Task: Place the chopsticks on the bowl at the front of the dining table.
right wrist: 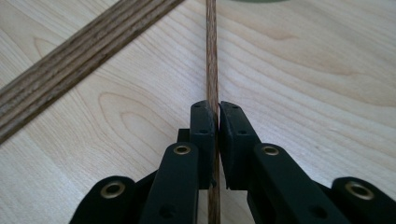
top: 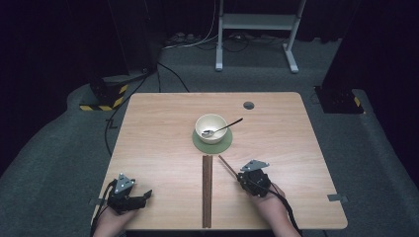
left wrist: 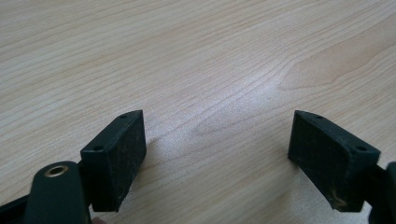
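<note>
1. High view: light wooden table (top: 163, 148), cream bowl (top: 211, 128) sitting on a round green coaster (top: 212, 143) near the middle, metal spoon (top: 222, 129) leaning inside with its handle poking out to the right. Bundle of dark wooden chopsticks (top: 207, 190) lying straight along the table's middle, running from just below the coaster down to the near edge. Right gripper (top: 248, 176) down at the lower right, clamped on one single chopstick (top: 228, 166) that angles up-left toward the coaster, just beside the bundle but apart from it. Left gripper (top: 143, 196) parked near the lower-left corner, well away from everything.

2. Left gripper view: jaws spread wide, bare wood grain between them, both pads (left wrist: 122, 158) resting low over the tabletop, gripping nothing.

3. Right gripper view: jaws pinched tight on the single chopstick, which runs straight up between the pads (right wrist: 203, 126) and on toward the coaster's edge at the top. Bundle crossing diagonally at upper left, clear of the jaws.
</note>
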`<state>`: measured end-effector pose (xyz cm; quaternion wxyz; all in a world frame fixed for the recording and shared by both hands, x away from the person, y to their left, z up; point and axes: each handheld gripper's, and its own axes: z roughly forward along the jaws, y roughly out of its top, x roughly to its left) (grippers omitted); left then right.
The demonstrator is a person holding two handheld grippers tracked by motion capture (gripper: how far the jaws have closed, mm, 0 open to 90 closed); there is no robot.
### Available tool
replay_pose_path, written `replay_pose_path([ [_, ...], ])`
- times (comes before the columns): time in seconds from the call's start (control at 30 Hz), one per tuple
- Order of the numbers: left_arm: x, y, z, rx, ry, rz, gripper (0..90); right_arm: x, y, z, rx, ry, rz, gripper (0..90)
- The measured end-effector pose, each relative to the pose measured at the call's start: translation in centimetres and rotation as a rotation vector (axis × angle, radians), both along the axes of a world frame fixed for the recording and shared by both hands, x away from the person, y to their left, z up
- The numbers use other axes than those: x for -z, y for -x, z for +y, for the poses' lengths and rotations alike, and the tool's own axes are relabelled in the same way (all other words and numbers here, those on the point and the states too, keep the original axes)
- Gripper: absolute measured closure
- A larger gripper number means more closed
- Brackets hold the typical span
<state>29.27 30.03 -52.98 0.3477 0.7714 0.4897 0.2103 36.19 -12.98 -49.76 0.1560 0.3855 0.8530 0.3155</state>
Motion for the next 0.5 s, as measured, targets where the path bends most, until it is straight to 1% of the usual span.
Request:
replay_pose_path([
  [0.03,0.0,0.0,0.0,0.0,0.0,0.0,19.3,0.0,0.0,0.0,0.0,0.0,0.0,84.4],
  [0.13,0.0,0.0,0.0,0.001,0.0,0.0,19.3,-0.9,0.2,-0.1,-0.009,-0.012,-0.015,84.3],
  [0.17,0.0,0.0,0.0,0.001,0.0,0.0,19.3,-0.9,0.2,-0.1,-0.009,-0.012,-0.015,84.3],
  [0.2,0.0,0.0,0.0,0.002,0.001,0.0,19.3,-1.4,0.3,-0.1,-0.011,-0.022,-0.028,84.3],
  [0.23,0.0,0.0,0.0,0.002,0.001,0.0,19.3,-1.4,0.3,-0.1,-0.011,-0.022,-0.028,84.3],
  [0.27,0.0,0.0,0.0,0.003,0.0,0.0,19.3,-1.9,0.3,-0.1,-0.003,-0.031,-0.039,84.4],
  [0.3,0.0,0.0,0.0,0.003,0.0,0.0,19.3,-1.9,0.3,-0.1,-0.003,-0.031,-0.039,84.4],
  [0.33,0.0,0.0,0.0,0.003,0.0,0.0,19.3,-2.3,0.3,-0.2,-0.001,-0.039,-0.049,84.3],
  [0.43,0.0,0.0,0.0,0.003,0.0,0.0,19.3,-2.5,0.3,-0.1,0.002,-0.036,-0.057,84.4],
  [0.5,0.0,0.0,0.0,0.004,-0.001,0.0,19.3,-2.8,0.1,0.0,0.003,-0.029,-0.074,84.4],
])
